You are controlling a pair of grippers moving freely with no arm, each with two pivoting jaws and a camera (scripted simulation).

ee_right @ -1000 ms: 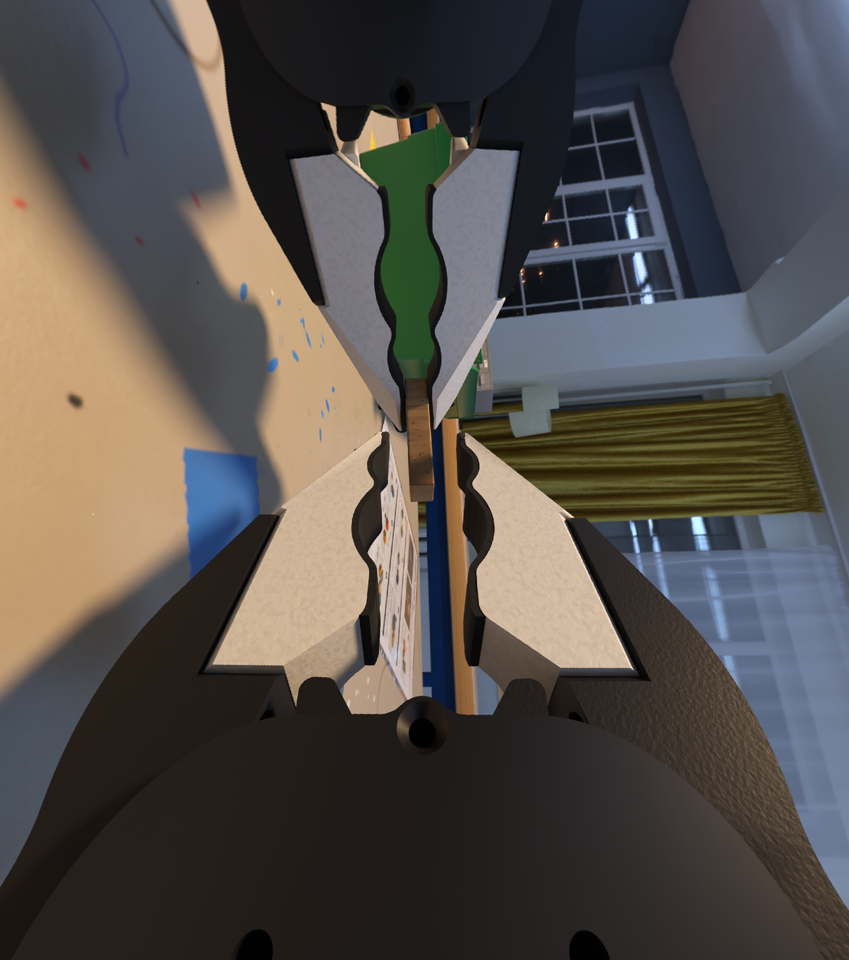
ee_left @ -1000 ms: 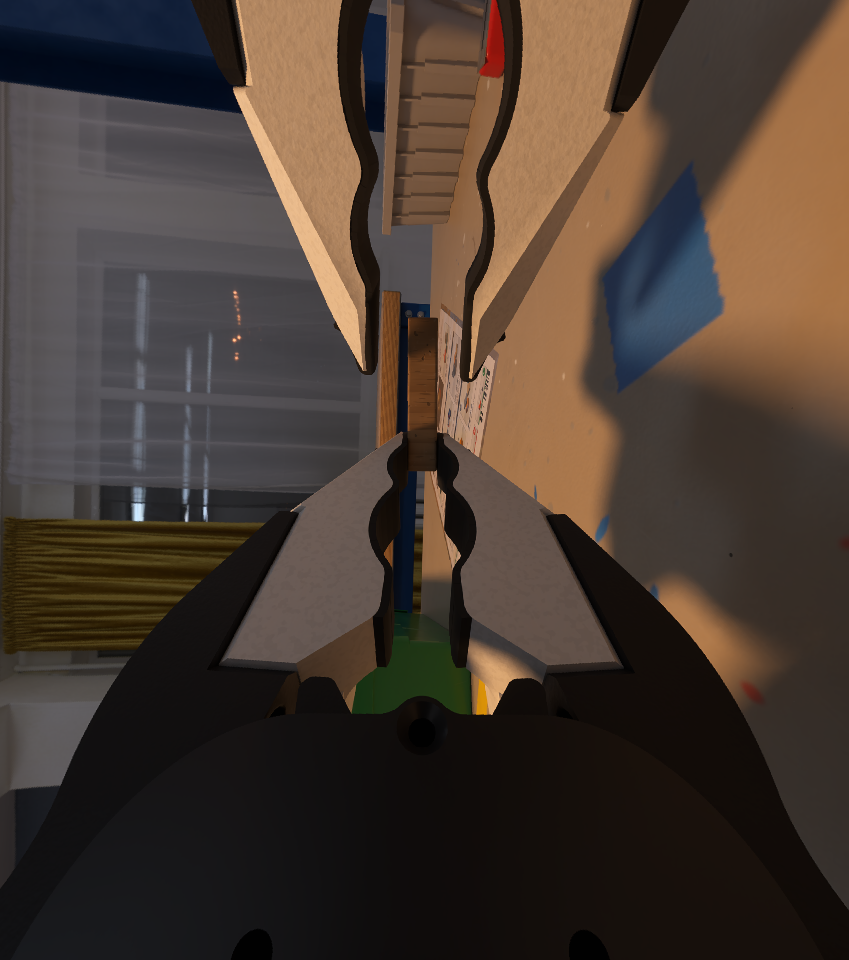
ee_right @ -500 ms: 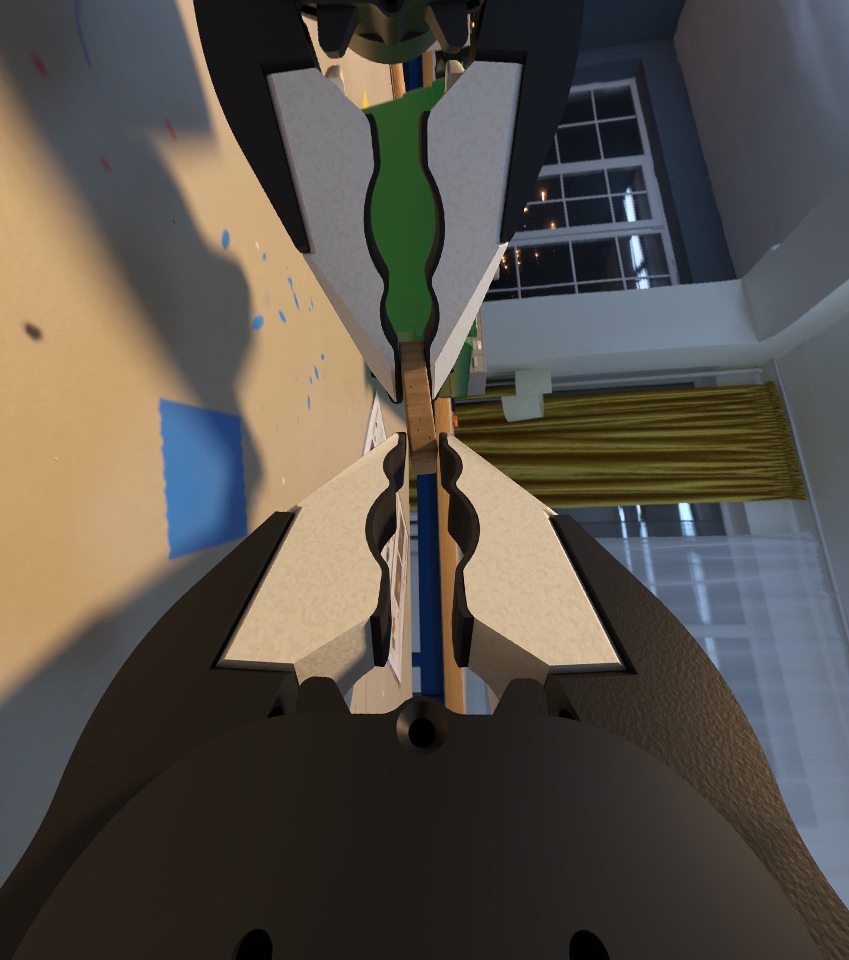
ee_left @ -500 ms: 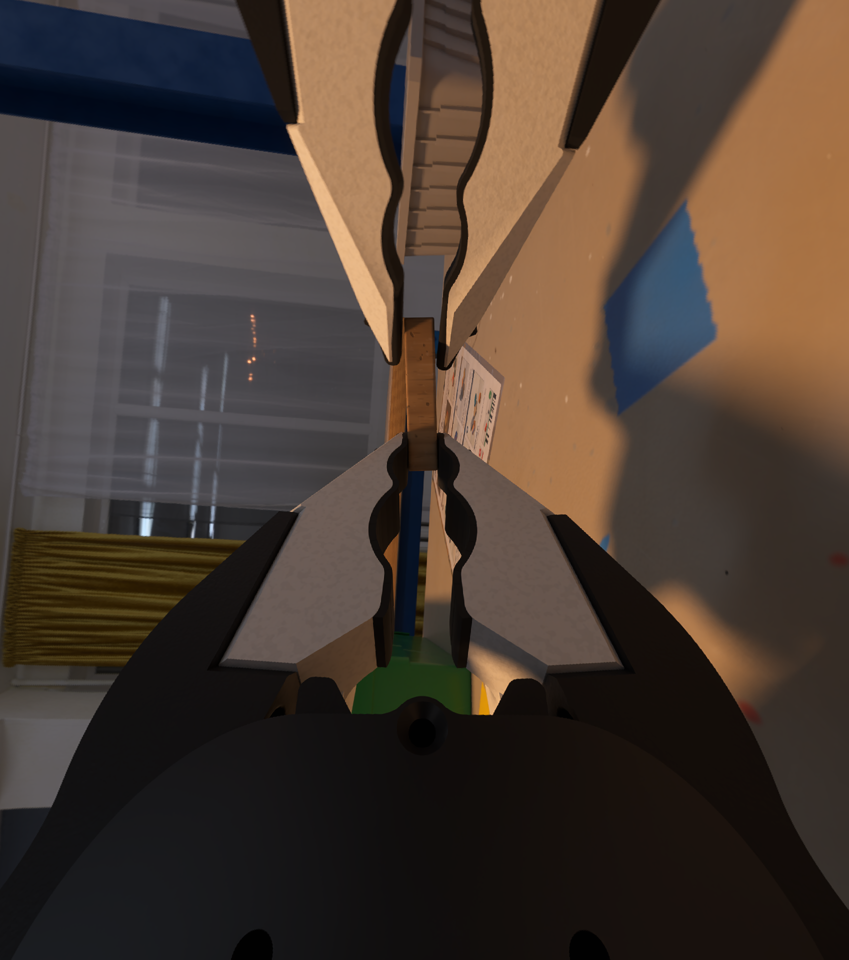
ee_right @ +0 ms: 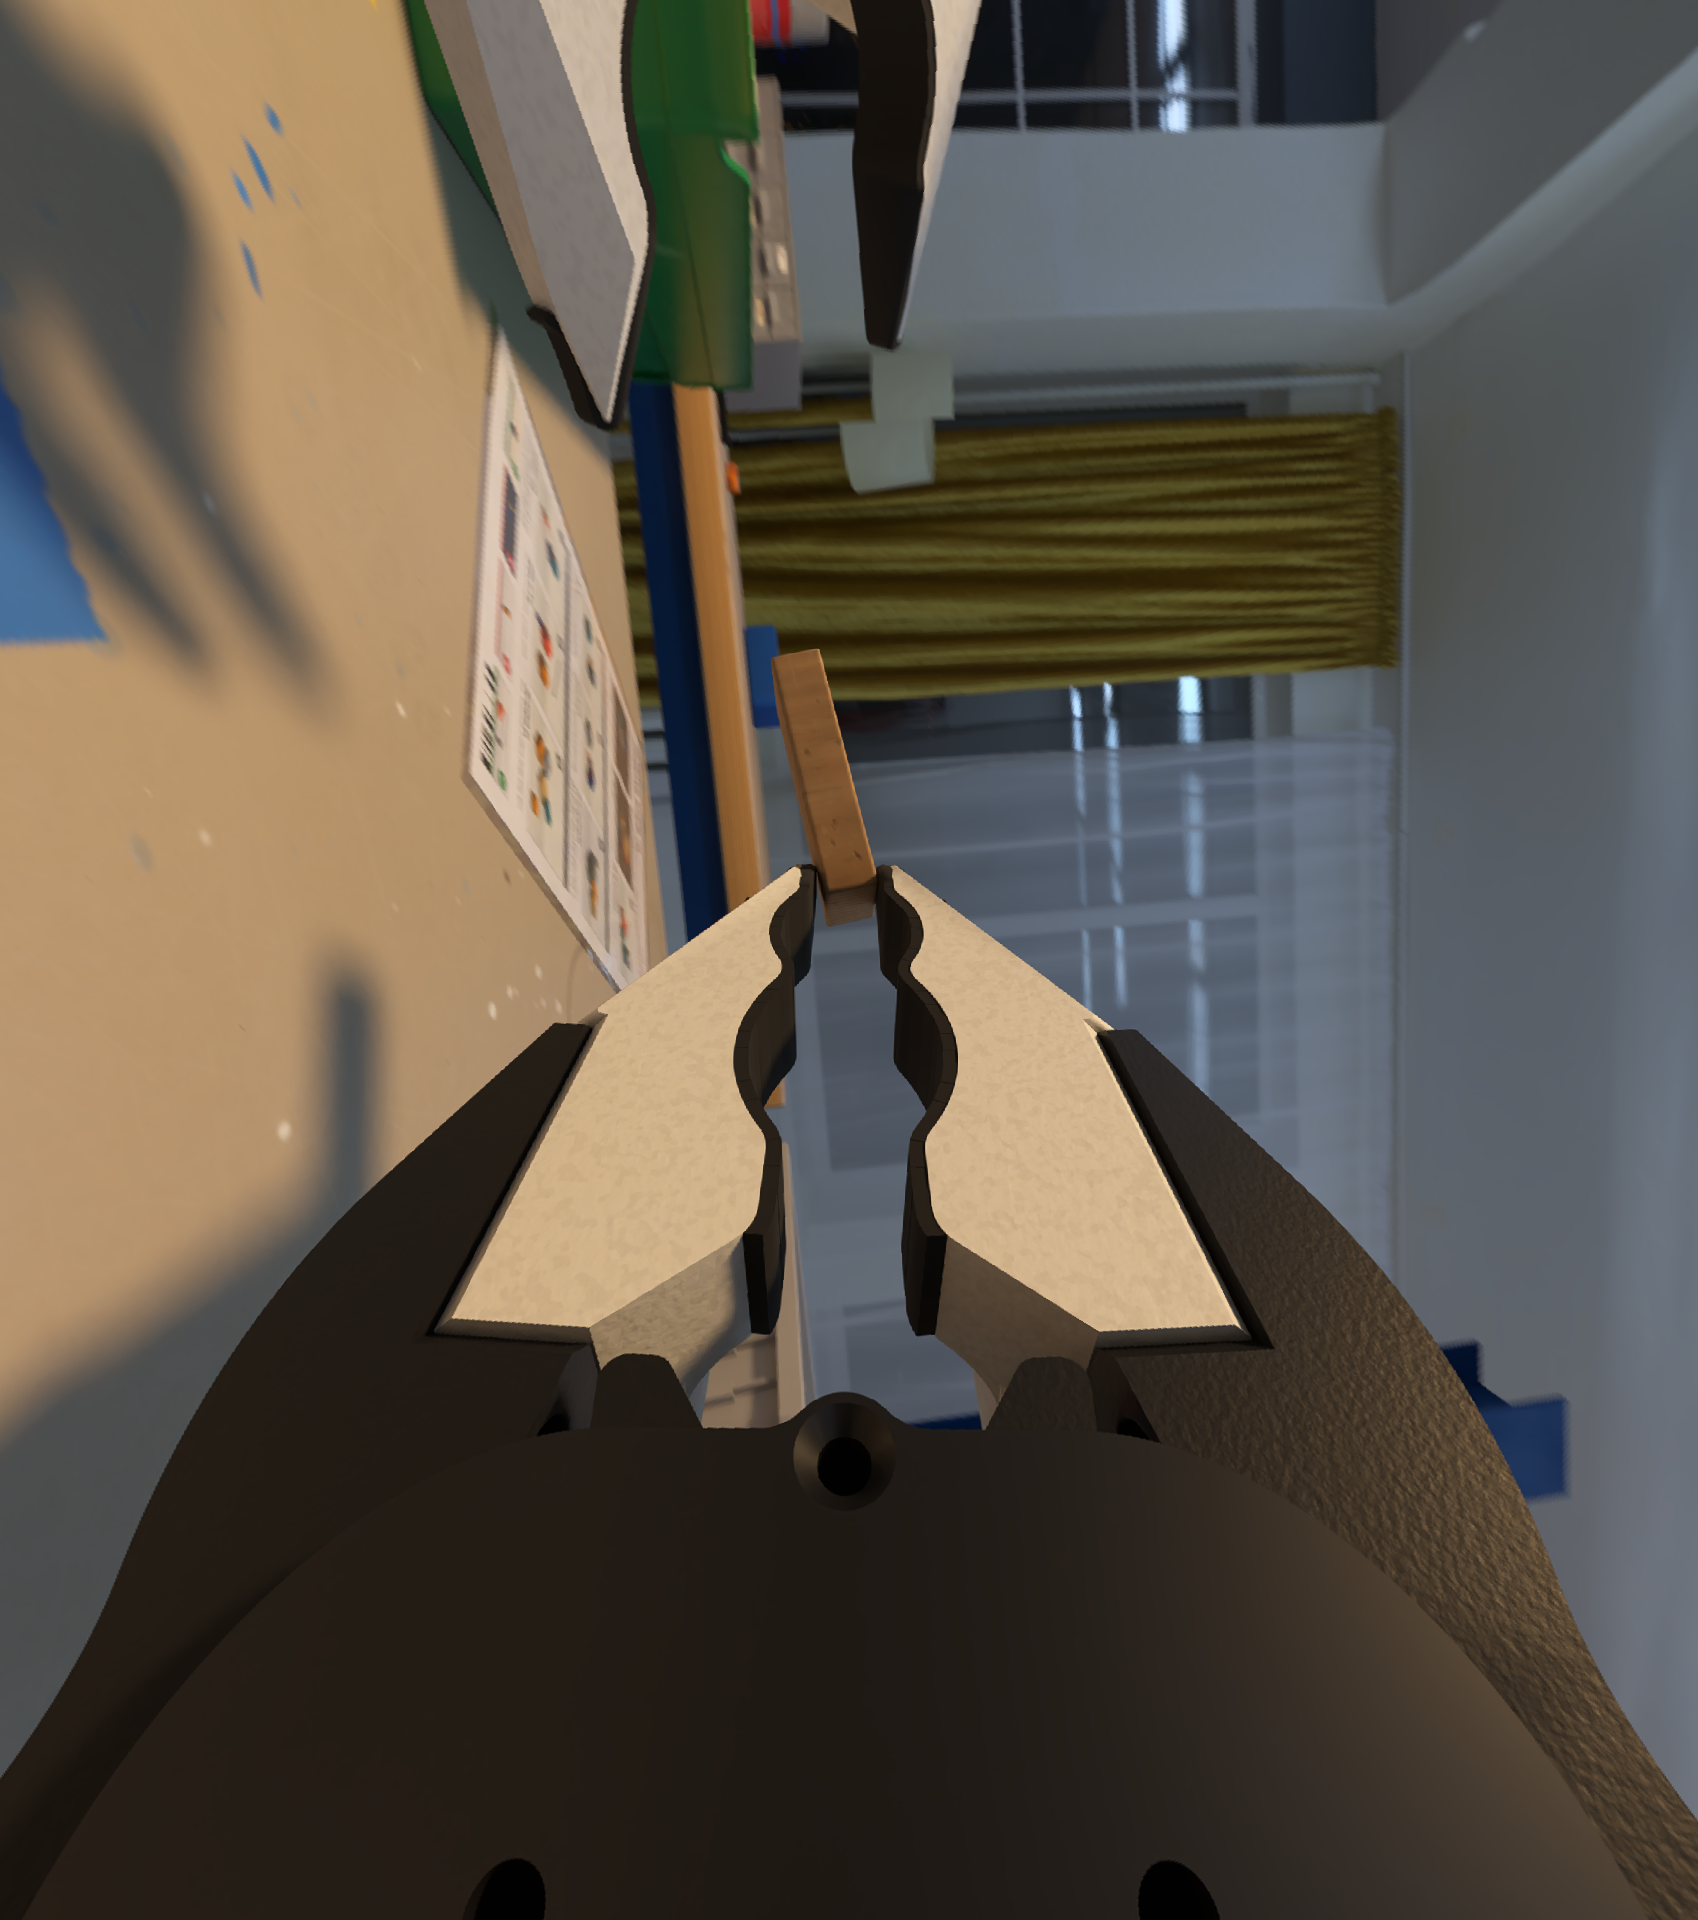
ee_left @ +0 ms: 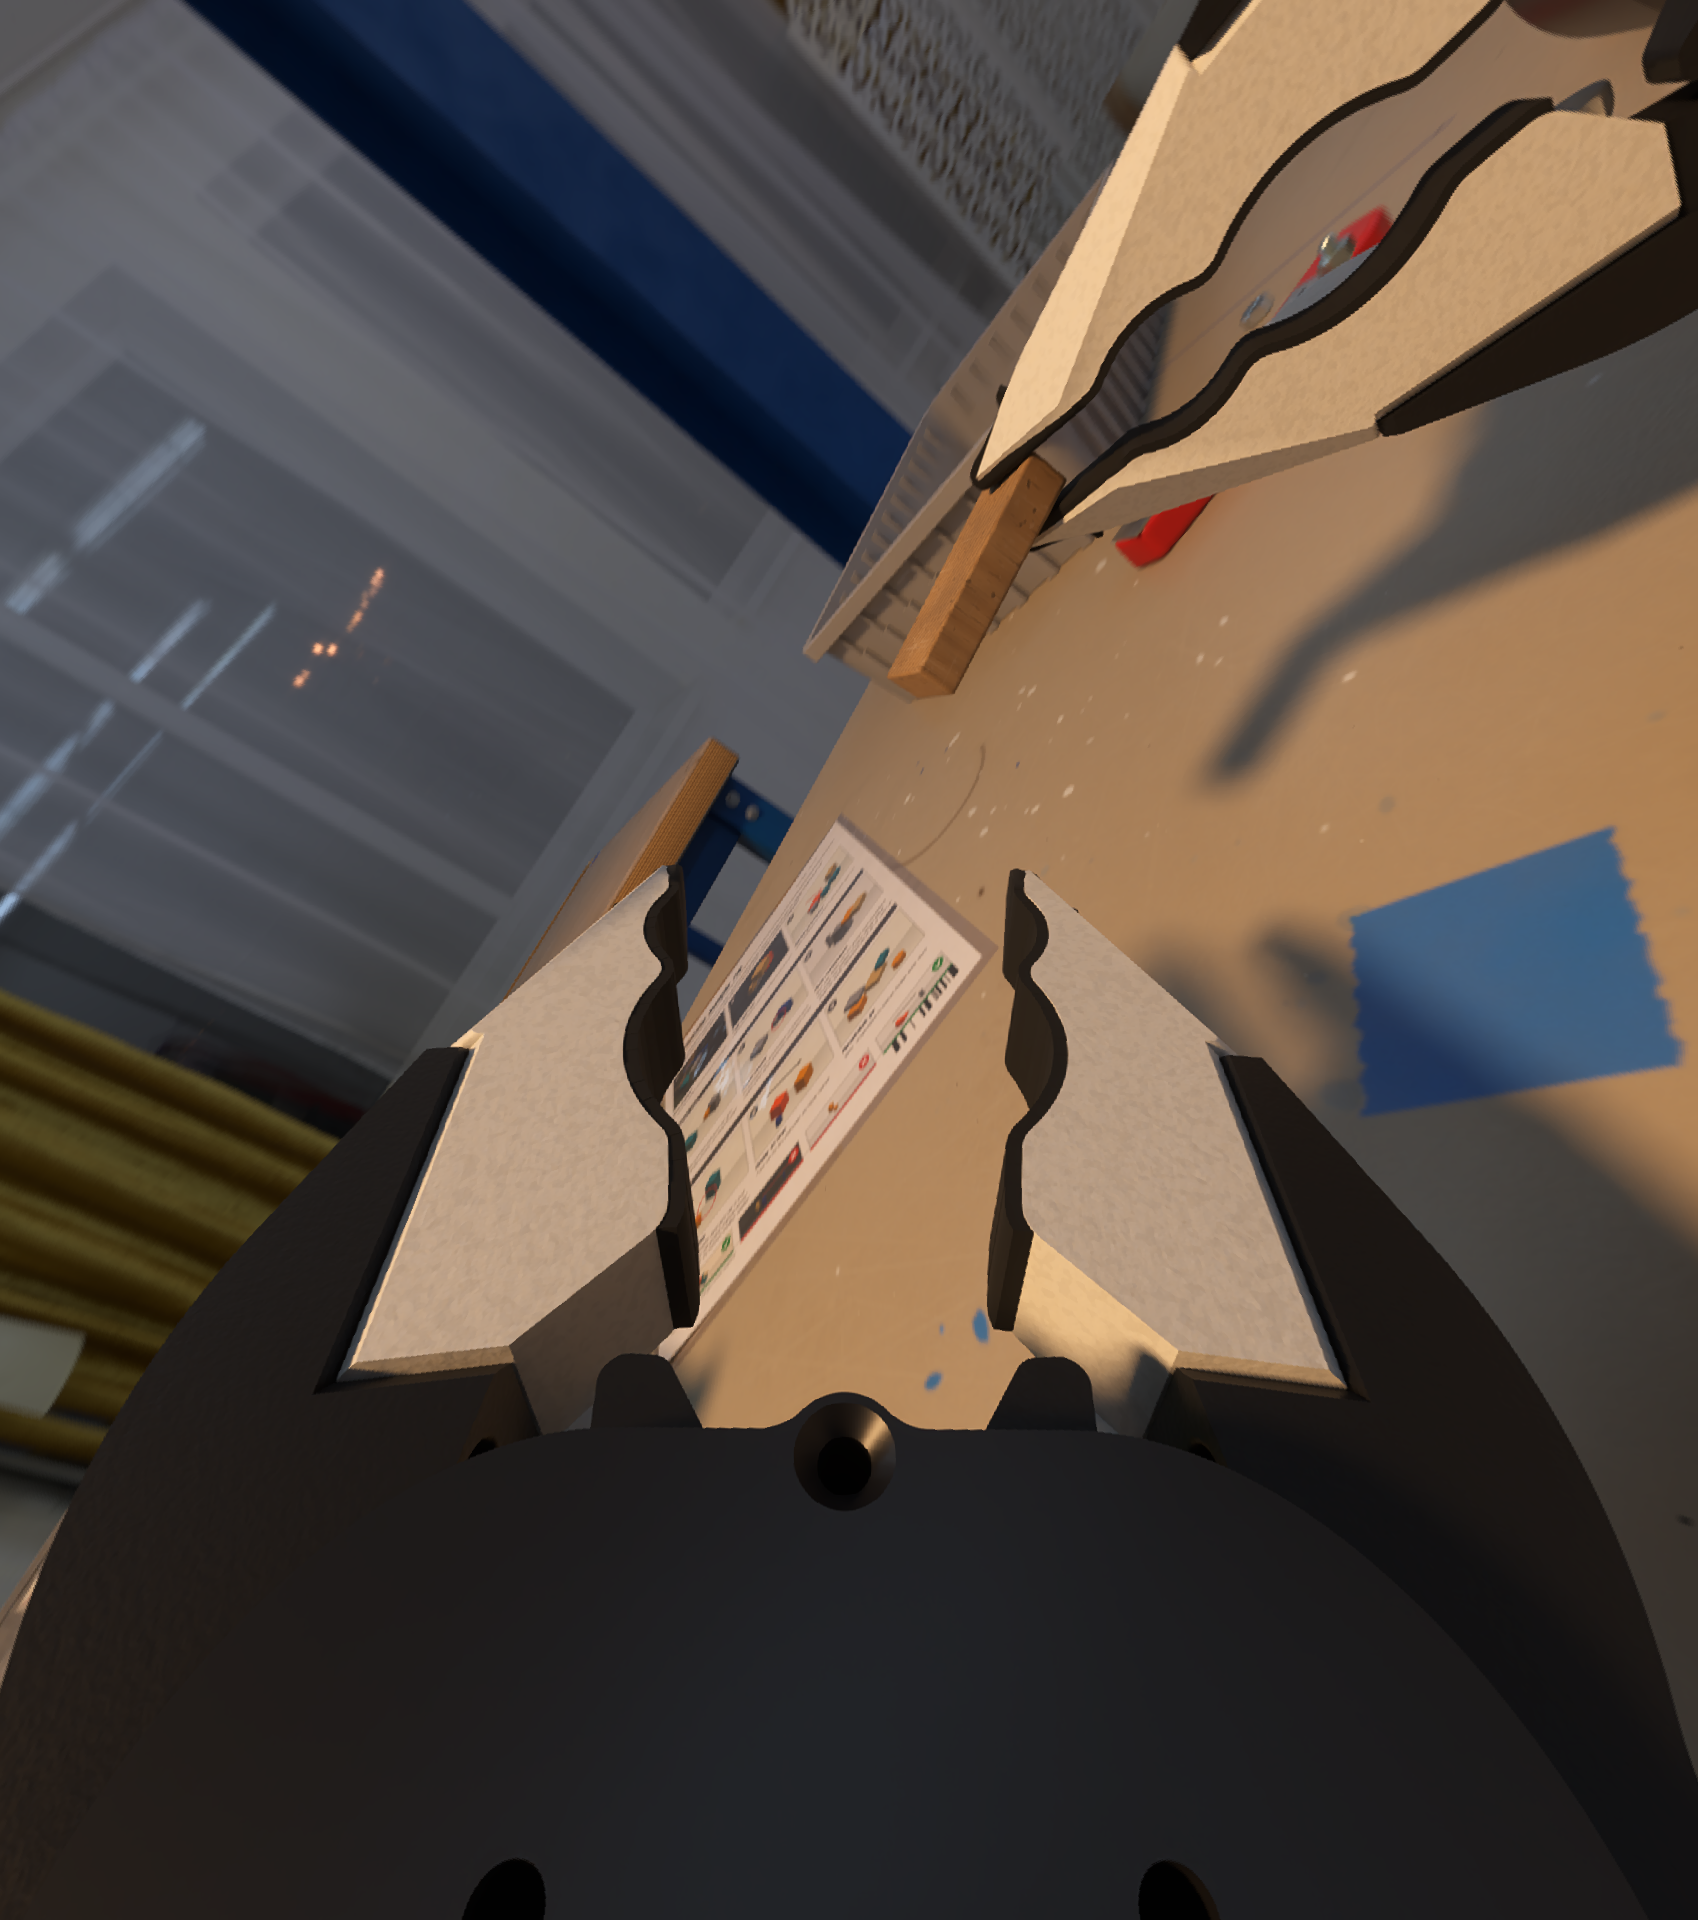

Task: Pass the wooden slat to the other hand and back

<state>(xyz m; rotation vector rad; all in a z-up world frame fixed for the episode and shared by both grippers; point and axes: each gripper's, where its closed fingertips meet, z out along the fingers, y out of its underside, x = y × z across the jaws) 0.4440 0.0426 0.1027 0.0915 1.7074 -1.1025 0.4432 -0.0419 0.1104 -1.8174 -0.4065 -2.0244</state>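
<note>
Precariously, the right gripper (ee_right: 845,894) pinches only the very end of the short, light-brown wooden slat (ee_right: 829,784) above the tan tabletop (ee_left: 1240,1039), so it could pivot or slip out before the wide-open, empty left gripper (ee_left: 840,914) retakes it.

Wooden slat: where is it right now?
The wooden slat is pinched at one end in the right gripper, sticking out beyond its tips; the left gripper is open, apart from it.
</note>
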